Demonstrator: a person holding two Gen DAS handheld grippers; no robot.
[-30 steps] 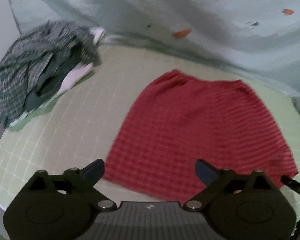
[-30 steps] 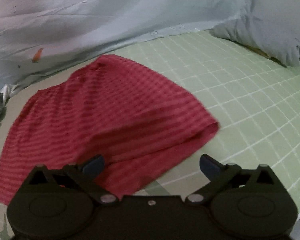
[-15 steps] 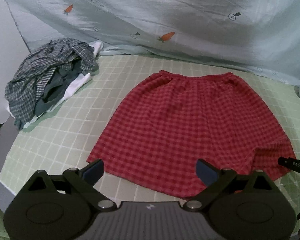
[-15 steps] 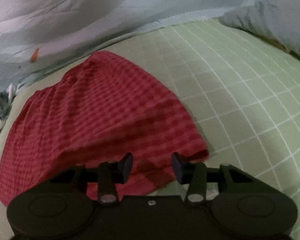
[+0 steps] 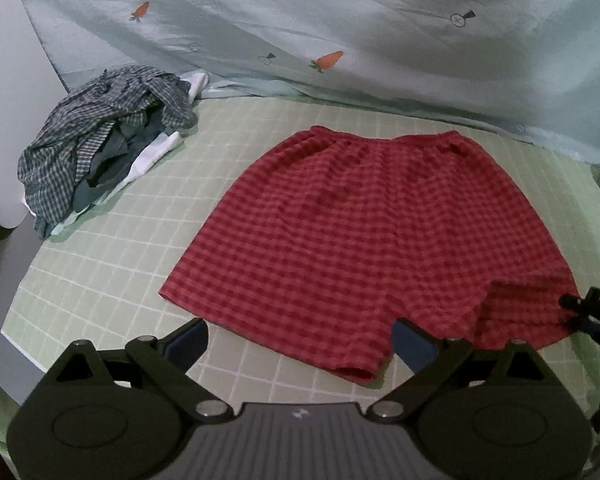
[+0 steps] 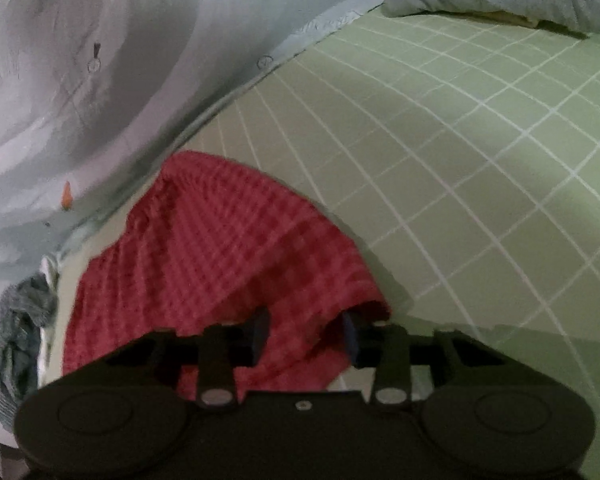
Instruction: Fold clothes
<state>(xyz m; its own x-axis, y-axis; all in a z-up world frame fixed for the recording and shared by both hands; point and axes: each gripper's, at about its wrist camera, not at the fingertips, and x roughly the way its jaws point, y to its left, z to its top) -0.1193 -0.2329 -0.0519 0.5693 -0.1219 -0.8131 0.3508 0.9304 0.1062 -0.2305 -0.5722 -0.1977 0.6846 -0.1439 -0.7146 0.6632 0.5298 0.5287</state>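
Bare green sheet (image 6: 480, 168) lies right of shorts (image 5: 364, 216); clothes pile (image 5: 100, 140) left.

Left wrist view: raised, looking forward and down past its fingers over the whole red shorts (image 5: 364, 232).
Right wrist view: low, close against the shorts' hem.
Shared: shorts, green grid sheet (image 6: 480, 152).

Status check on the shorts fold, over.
Left gripper open, hovering at the hem. Right gripper closing around the corner of the red checked shorts, fabric between its fingers. Pile of clothes lies apart.
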